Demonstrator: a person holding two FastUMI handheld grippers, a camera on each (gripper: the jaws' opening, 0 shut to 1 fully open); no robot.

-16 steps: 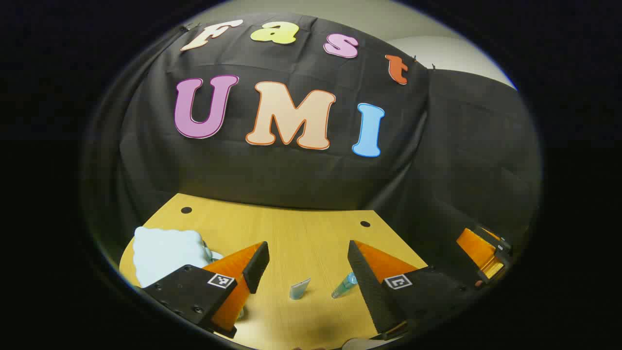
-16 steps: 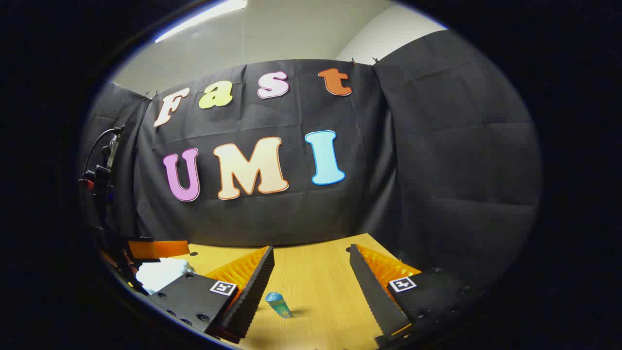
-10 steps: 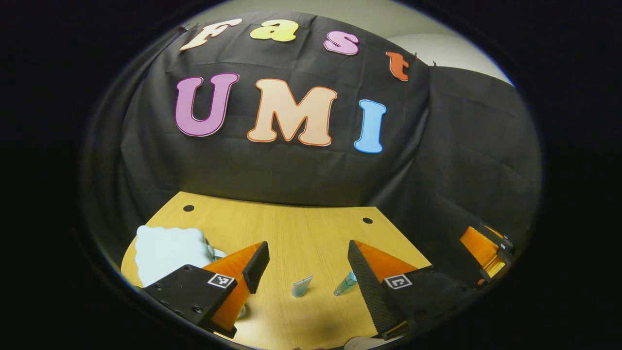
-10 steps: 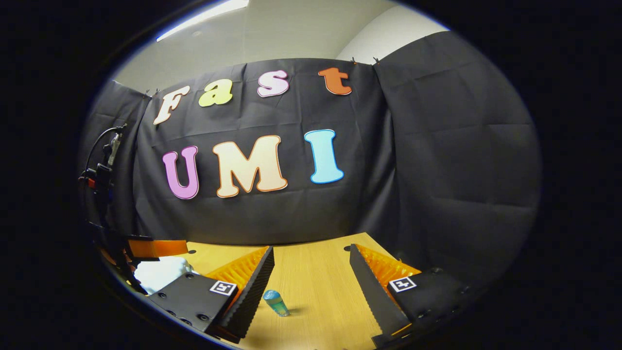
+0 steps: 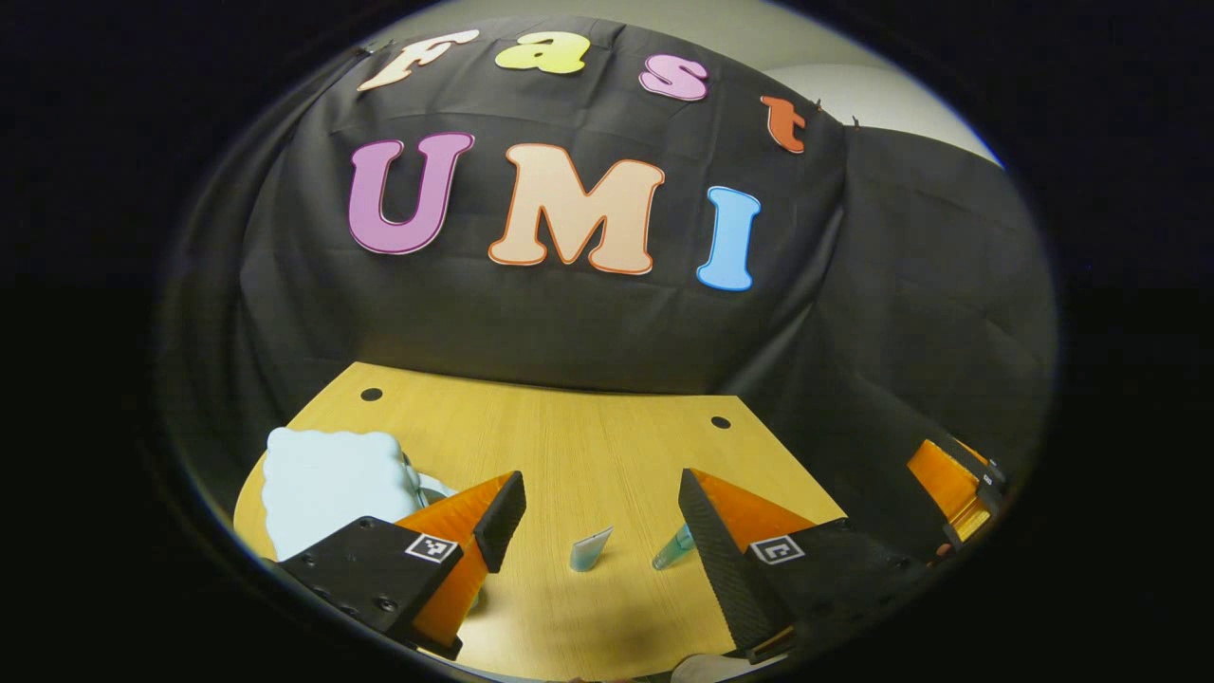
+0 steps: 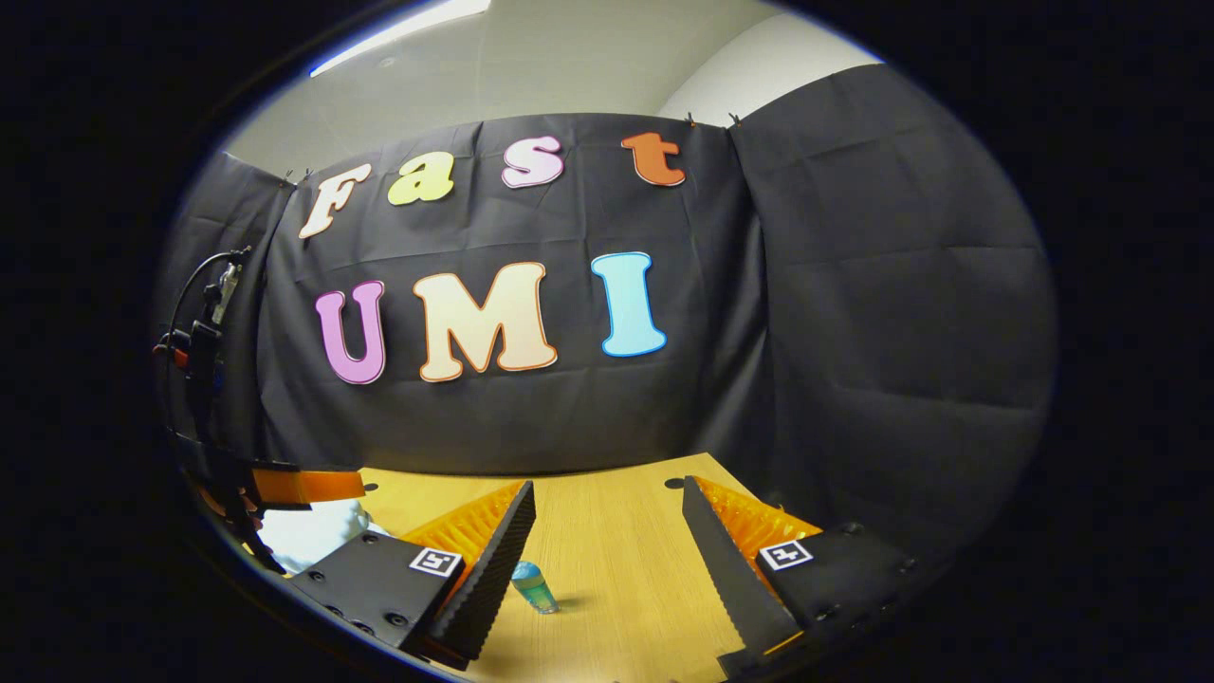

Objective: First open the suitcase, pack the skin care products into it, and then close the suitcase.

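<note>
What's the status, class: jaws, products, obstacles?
Left gripper and right gripper open, empty. Tube, bottle lie loose on table. Suitcase shut.

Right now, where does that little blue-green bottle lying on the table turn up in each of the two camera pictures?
Left gripper view: the little bottle lies low and right of centre, beside the inner edge of the right-hand finger.
Right gripper view: the same bottle sits low and left of centre, close to the left-hand finger.
Shared landmark: the pale blue suitcase on the wooden table, at lower left in both views.
</note>
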